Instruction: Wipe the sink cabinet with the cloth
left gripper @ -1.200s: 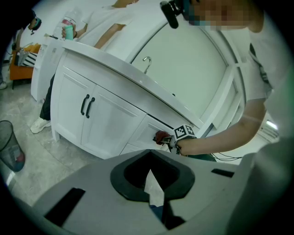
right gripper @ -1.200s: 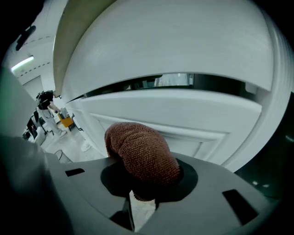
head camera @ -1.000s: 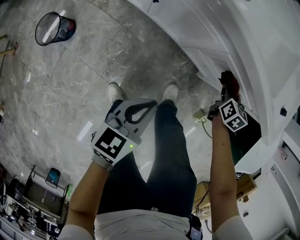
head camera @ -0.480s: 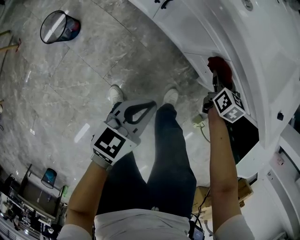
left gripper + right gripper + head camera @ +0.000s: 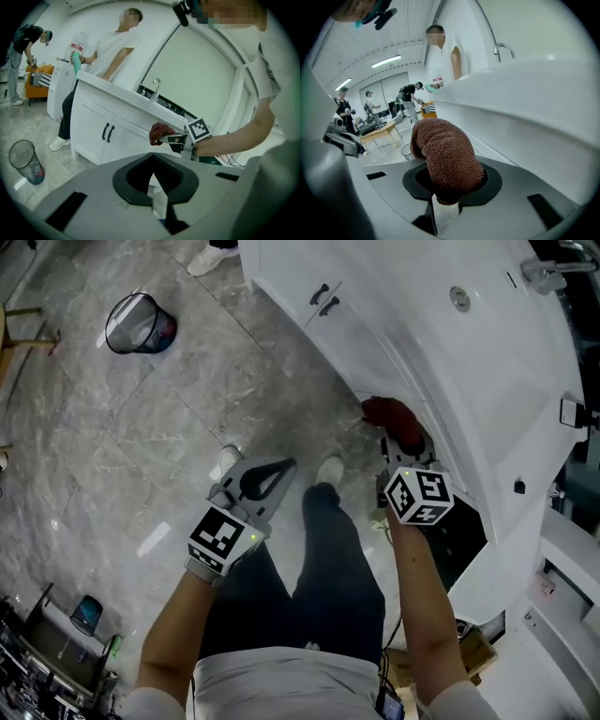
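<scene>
A brown-red cloth [image 5: 445, 157] bulges out between the jaws of my right gripper [image 5: 395, 441], which is shut on it. In the head view the cloth [image 5: 388, 415] lies against the front of the white sink cabinet [image 5: 375, 329], just left of a dark open compartment [image 5: 466, 538]. The left gripper view shows the same gripper [image 5: 165, 138] holding the cloth [image 5: 158, 132] at the cabinet front [image 5: 124, 140]. My left gripper [image 5: 265, 476] hangs over my legs, away from the cabinet, shut and holding nothing.
A wire waste bin [image 5: 139, 322] stands on the marble floor at the upper left. A person in white [image 5: 115, 47] stands at the cabinet's far end near the tap [image 5: 155, 87]. Black door handles [image 5: 322, 298] sit on the cabinet front. My shoes [image 5: 229, 459] are below.
My right gripper has carried the cloth leftward along the cabinet front, away from the dark open compartment. The left gripper has hardly moved.
</scene>
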`<state>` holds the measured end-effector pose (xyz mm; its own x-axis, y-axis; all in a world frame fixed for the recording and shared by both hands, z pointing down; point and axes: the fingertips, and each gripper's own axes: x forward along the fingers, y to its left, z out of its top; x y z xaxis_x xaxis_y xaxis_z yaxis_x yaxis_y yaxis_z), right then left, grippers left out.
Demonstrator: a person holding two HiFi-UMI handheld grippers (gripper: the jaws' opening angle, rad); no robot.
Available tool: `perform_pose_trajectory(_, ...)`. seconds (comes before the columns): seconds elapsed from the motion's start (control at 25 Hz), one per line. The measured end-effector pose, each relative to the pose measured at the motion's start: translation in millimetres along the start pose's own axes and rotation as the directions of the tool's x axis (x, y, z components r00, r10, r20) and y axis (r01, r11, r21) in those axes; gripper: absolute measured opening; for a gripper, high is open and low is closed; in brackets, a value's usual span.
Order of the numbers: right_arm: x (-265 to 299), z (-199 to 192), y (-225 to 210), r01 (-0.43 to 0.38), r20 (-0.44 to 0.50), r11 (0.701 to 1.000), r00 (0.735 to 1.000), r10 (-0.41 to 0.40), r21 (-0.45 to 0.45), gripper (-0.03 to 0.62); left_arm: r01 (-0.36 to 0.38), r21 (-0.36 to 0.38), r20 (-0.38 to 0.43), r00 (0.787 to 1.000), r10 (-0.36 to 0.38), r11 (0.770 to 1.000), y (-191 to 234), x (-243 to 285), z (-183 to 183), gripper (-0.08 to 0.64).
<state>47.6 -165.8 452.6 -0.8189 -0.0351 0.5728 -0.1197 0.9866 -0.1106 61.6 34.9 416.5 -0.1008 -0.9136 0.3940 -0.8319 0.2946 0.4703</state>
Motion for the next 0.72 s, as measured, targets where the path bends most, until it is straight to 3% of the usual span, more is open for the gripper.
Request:
perform_pose_trajectory(0.2, -26.3, 57.9, 37.8, -0.064, 0.049, 0.997, 0.997, 0.066, -0.041, 0.105, -0.047, 0.033, 0.011, 0.999, 0.047, 0.998, -3.0, -17.7, 41.4, 0.012)
perform_pose_trajectory(0.72, -104.0, 185.6, 102.9, -0.191, 0.172, 0.981, 0.966, 0.194, -0.034, 0.106, -0.075, 0.11, 0.119, 0.991, 0.062, 0.991, -32.6, -54.2, 175.4, 0.012)
